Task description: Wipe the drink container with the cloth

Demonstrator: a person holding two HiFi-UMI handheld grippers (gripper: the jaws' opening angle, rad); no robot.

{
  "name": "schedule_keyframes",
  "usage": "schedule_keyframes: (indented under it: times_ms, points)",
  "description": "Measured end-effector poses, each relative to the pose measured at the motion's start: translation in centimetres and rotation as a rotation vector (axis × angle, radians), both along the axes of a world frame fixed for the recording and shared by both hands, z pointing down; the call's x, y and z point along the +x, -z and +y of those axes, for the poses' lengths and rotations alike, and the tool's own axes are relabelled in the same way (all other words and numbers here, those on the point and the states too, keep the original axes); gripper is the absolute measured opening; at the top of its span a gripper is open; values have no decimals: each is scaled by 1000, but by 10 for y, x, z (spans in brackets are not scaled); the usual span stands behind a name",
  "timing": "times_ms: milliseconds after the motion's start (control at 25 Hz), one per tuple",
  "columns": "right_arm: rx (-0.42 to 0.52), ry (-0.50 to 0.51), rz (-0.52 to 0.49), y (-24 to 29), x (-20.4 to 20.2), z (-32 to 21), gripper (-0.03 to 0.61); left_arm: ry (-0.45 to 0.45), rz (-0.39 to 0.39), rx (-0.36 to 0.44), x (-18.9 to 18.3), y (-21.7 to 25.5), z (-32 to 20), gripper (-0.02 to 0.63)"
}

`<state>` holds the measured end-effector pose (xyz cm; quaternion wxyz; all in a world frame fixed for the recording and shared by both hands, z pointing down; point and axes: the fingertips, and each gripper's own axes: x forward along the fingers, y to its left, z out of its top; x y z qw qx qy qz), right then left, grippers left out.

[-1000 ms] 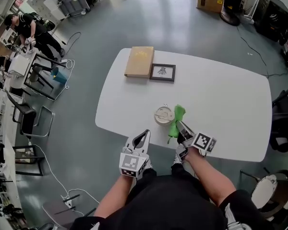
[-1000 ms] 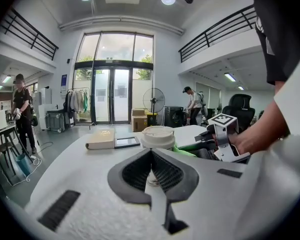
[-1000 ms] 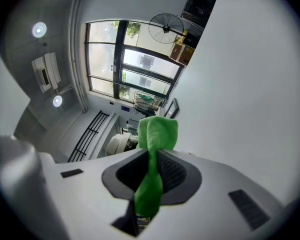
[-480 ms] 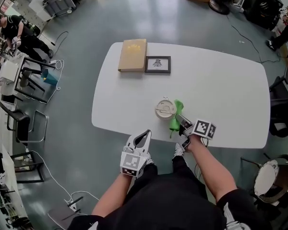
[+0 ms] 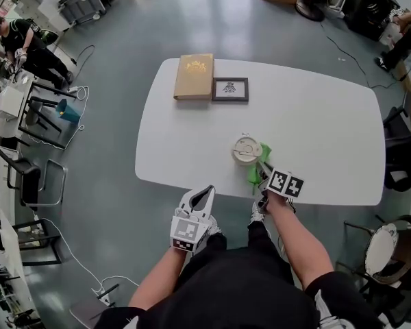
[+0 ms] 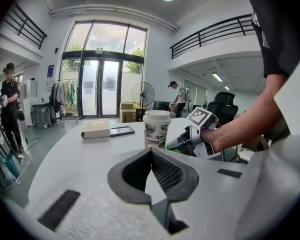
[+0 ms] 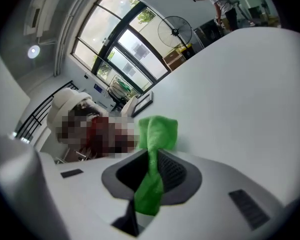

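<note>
Over the last second the right gripper [image 5: 263, 166] has moved in on the cup [image 5: 247, 149]. It sat farther back toward the table's near edge, and now its marker cube is much nearer the cup, with the cloth [image 5: 254, 177] brought up along the cup's right side. From above it is hard to tell whether the cloth truly presses the wall or only stands just beside it. The jaws pinch the green cloth, which runs up between them and flops over at the top. The cup stands upright with its lid on, near the front middle of the table [image 5: 315, 115], and does not seem to have been knocked. The left gripper [image 5: 203, 197] has stayed off the table's near edge, its jaws pressed together on nothing, well apart from the cup. The approach therefore looks done and the wiping is probably just starting. With nothing steadying the cup, a firm sideways stroke could push or tip it.
</note>
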<state>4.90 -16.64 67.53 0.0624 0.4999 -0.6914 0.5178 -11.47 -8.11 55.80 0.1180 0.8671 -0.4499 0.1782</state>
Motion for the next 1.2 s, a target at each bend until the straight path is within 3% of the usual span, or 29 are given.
schedule_keyframes:
  times_ms: [280, 520, 680, 880, 1200]
  points:
    - [185, -81, 68, 54, 18, 2, 67, -29, 21, 20, -15, 6, 5, 9]
    - [490, -88, 162, 137, 31, 10, 66, -60, 30, 26, -12, 15, 0, 9]
    - [708, 12, 299, 188, 21, 24, 66, -72, 53, 48, -9, 18, -3, 9]
    - [901, 186, 492, 226, -7, 37, 66, -50, 73, 49, -16, 22, -6, 9]
    - [1060, 503, 870, 228, -50, 55, 65, -21, 62, 44, -29, 22, -7, 9]
